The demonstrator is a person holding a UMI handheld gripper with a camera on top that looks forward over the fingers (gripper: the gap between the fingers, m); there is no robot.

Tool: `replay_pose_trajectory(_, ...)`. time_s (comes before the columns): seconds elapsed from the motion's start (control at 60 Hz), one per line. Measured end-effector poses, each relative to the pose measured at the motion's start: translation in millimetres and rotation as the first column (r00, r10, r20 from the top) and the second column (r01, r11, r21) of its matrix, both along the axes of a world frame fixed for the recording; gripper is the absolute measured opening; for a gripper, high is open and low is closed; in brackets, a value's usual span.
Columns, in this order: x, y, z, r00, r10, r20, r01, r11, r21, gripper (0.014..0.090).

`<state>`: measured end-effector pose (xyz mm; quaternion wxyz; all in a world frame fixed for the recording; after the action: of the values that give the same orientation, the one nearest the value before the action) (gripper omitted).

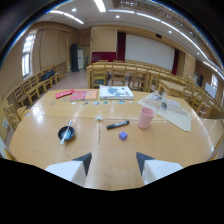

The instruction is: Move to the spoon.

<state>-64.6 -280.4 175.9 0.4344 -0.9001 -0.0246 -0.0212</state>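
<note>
A spoon (pixel 68 129) with a pale handle rests in a small dark bowl (pixel 66 133) on the wooden table (pixel 165 145), ahead of the fingers and off to the left. My gripper (pixel 114 161) is open, its two dark-tipped fingers apart above bare tabletop with nothing between them. The left fingertip (pixel 86 160) is the nearer one to the bowl, still well short of it.
A black marker (pixel 117 124), a small purple cube (pixel 123 135) and a pink cup (pixel 146 118) lie ahead to the right. Farther back are red and orange books (pixel 77 95), a printed board (pixel 116 92) and a plastic sheet (pixel 167 109). Wooden chairs (pixel 30 90) surround the table.
</note>
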Motion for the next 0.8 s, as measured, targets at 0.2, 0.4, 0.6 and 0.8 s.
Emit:
replay_pose_trajectory(0.2,2.8,-23.1,3.1,1.000,0.001,0.025,-0.001,1.000,-0.012,0.0845)
replay_pose_trajectory(0.4,-30.1,-47.0,-8.3,0.999,-0.021,0.042,0.022,1.000,-0.020,0.0840)
replay_pose_trajectory(0.6,-101.0,-63.8,-29.8,1.000,0.003,0.013,-0.003,0.999,-0.053,0.0845)
replay_pose_trajectory(0.8,-166.3,-31.6,-40.9,0.998,0.064,-0.005,-0.064,0.997,-0.051,0.0848)
